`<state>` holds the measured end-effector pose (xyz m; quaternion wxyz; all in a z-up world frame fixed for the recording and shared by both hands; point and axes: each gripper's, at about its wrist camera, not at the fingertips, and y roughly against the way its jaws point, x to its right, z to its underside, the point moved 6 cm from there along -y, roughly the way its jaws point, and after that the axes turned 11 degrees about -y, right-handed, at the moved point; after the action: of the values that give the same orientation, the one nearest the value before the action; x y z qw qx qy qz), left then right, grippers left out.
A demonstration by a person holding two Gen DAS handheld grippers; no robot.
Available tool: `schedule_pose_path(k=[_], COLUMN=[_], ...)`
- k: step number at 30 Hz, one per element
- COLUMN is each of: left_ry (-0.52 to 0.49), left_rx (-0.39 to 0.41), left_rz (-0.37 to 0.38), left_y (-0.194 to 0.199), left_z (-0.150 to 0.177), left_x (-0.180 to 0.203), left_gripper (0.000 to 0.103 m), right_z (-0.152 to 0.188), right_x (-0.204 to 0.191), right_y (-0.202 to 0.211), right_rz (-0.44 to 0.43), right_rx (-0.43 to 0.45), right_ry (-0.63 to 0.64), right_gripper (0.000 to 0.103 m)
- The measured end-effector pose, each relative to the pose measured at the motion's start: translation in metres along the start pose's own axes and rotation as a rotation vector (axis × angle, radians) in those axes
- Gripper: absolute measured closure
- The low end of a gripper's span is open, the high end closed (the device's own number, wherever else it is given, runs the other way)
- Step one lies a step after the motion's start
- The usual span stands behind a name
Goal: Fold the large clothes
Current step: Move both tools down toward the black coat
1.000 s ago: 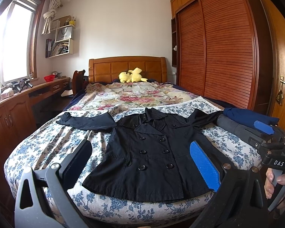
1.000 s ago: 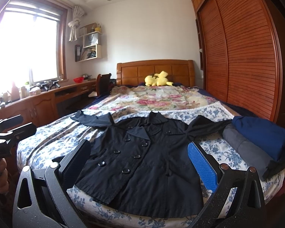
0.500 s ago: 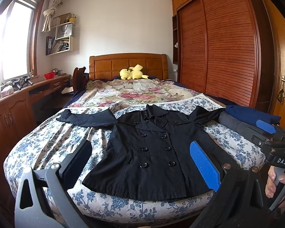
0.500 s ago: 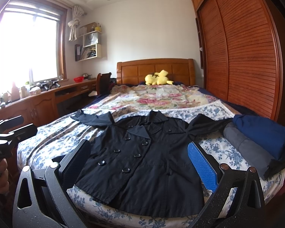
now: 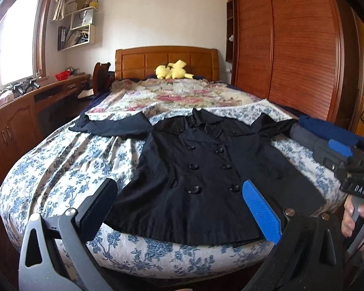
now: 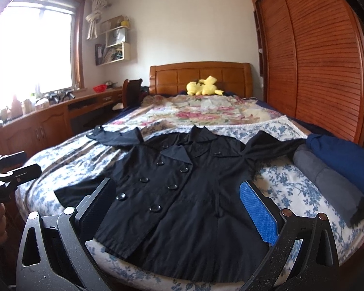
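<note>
A black double-breasted coat (image 5: 201, 169) lies flat and face up on the bed, sleeves spread to both sides, hem at the near edge. It also shows in the right wrist view (image 6: 182, 194). My left gripper (image 5: 179, 208) is open and empty, hovering over the coat's hem. My right gripper (image 6: 177, 208) is open and empty, above the hem a little further right. The right gripper also shows at the right edge of the left wrist view (image 5: 347, 157), and the left gripper at the left edge of the right wrist view (image 6: 9, 169).
The bed has a blue floral sheet (image 5: 68, 160). Folded navy (image 6: 344, 157) and grey (image 6: 327, 181) clothes are stacked at its right edge. A yellow plush toy (image 5: 172, 72) sits by the headboard. A wooden desk (image 5: 24, 111) runs along the left; a wardrobe (image 5: 291, 48) stands on the right.
Both grippers have moved slightly forward and lower toward the coat's hem; the coat looks larger in both views. Nothing has been taken hold of.
</note>
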<state>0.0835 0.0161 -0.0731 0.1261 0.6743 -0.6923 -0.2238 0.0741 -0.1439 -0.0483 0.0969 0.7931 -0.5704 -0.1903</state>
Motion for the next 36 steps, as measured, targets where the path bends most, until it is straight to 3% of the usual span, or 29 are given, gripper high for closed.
schedule_pose_path(k=[14,29,36], left_ry=[0.018,0.055,0.076], left_rx=[-0.114,-0.187,-0.234], left_rz=[-0.067,-0.181,-0.202], left_y=[-0.060,-0.106,-0.131], left_z=[0.026,0.024,0.030], left_x=[-0.034,-0.093,-0.122], left_gripper=[0.000,0.000,0.000], right_z=[-0.007,-0.019,-0.011], right_x=[-0.004,-0.053,-0.066], right_y=[-0.077,-0.190,-0.247], right_rz=[-0.092,-0.241,-0.246], right_rx=[-0.041,-0.139,-0.199], right_ry=[0.010,0.066,0.110], right_gripper=[0.000,0.000,0.000])
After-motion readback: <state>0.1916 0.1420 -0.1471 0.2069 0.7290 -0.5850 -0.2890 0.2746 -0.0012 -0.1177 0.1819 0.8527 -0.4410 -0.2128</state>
